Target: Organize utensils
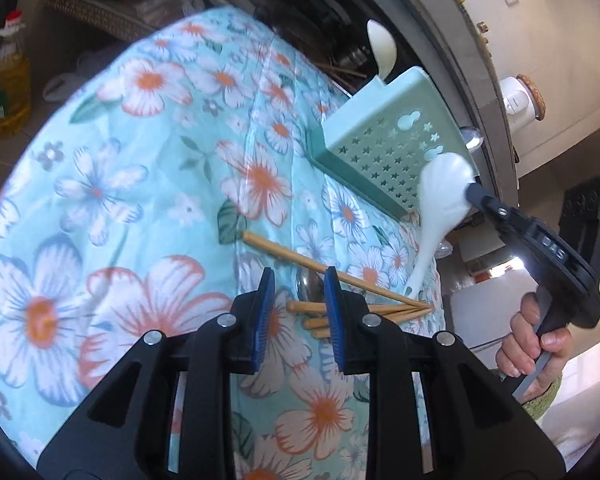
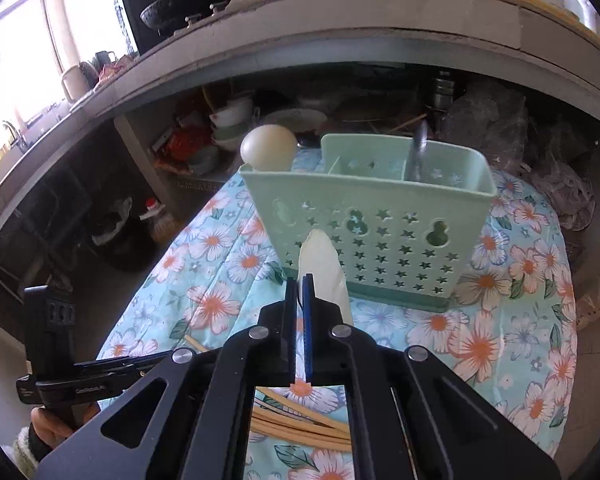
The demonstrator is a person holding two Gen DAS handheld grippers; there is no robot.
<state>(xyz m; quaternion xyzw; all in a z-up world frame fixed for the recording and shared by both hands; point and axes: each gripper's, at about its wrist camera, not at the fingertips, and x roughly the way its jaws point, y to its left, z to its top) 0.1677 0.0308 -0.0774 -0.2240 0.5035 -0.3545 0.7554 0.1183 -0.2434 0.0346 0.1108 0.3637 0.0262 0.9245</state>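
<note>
Right wrist view is showing your right tongs (image 2: 299, 282) clenched on the white spoon (image 2: 323, 270), gripping it by the bowl rim, held above the flowered tablecloth (image 2: 480, 344) just in front of the green utensil holder (image 2: 380, 232). You are keeping the spoon outside the holder; its handle is hanging down toward the table in the left wrist view (image 1: 440, 208). Another white spoon (image 2: 268, 148) is standing in the holder's left compartment, and a metal spoon (image 2: 418, 152) in the right one. Your left tongs (image 1: 296, 292) are hanging released above the table, over a metal spoon (image 1: 310, 286) and loose wooden chopsticks (image 1: 340, 276) lying on the cloth.
</note>
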